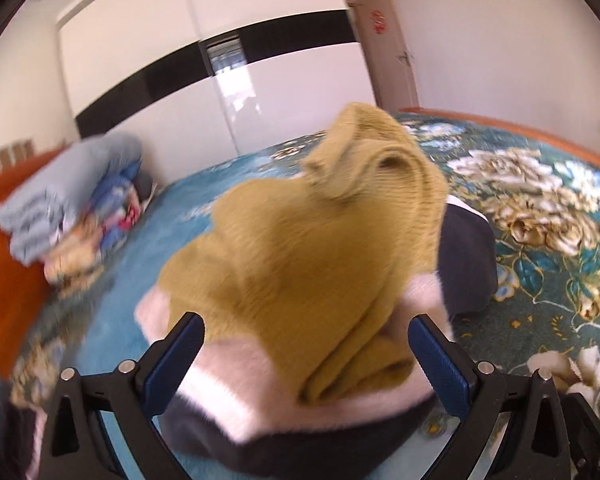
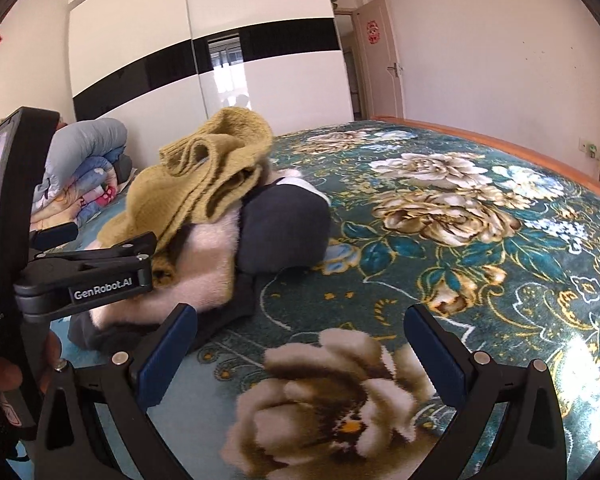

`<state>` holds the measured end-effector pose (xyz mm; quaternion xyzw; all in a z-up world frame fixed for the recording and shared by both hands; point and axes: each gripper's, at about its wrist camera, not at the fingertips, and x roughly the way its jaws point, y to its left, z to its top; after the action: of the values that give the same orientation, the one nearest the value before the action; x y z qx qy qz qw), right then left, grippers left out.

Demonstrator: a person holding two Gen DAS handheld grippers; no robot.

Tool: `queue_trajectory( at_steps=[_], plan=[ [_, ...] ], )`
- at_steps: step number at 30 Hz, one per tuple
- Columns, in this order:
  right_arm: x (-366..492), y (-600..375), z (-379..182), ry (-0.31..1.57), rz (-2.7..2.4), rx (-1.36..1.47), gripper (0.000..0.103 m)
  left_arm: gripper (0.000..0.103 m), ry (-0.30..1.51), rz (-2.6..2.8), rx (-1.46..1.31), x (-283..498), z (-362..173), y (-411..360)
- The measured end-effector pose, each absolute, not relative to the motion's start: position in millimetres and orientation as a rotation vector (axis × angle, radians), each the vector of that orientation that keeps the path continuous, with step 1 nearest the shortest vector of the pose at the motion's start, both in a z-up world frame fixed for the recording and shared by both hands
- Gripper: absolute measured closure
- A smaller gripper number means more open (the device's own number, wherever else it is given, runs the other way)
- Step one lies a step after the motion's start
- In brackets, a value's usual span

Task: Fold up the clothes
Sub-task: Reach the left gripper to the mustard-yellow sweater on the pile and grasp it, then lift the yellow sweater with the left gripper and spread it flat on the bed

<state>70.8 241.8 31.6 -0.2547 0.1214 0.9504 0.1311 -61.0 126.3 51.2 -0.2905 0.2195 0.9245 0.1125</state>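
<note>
A crumpled mustard knitted sweater point(image 1: 292, 240) lies on top of a pile, over a white fluffy garment point(image 1: 228, 380) and a dark navy garment point(image 1: 468, 256). My left gripper point(image 1: 306, 320) is open, its blue pads on either side of the pile's near end, not closed on it. In the right wrist view the same sweater point(image 2: 188, 184), white garment point(image 2: 212, 256) and navy garment point(image 2: 284, 232) sit left of centre. The left gripper point(image 2: 148, 252) reaches in against the pile from the left. My right gripper point(image 2: 300, 312) hangs open over bare bedspread, holding nothing.
The pile rests on a teal floral bedspread point(image 2: 440, 248) with a wooden bed edge point(image 2: 500, 140) at the far right. Folded quilts point(image 2: 88, 152) are stacked at the back left by an orange headboard point(image 1: 4, 260). A white wardrobe point(image 2: 260, 92) and a door point(image 2: 380, 56) stand behind. A hand point(image 2: 4, 368) holds the left gripper.
</note>
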Motion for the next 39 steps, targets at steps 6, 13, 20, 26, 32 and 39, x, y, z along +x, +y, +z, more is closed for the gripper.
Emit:
queue_trajectory(
  at_steps=[6, 13, 20, 26, 32, 39],
  plan=[
    [71, 265, 28, 0.470, 2.731, -0.765, 0.000, 0.004, 0.924, 2.796, -0.781, -75, 41, 161],
    [73, 269, 29, 0.538, 2.758, -0.754, 0.000, 0.094, 0.538, 2.839, -0.884, -84, 64, 136],
    [78, 281, 24, 0.606, 2.728, -0.749, 0.000, 0.095, 0.373, 2.876, -0.712, -33, 132, 87],
    [93, 296, 21, 0.730, 2.679, -0.709, 0.000, 0.095, 0.219, 2.825, -0.631, 50, 172, 6],
    [104, 299, 20, 0.859, 2.676, -0.672, 0.000, 0.095, 0.210, 2.753, -0.718, 133, 144, -56],
    [102, 278, 24, 0.933, 2.804, -0.696, 0.000, 0.095, 0.176, 2.580, -0.882, 206, 96, -80]
  ],
)
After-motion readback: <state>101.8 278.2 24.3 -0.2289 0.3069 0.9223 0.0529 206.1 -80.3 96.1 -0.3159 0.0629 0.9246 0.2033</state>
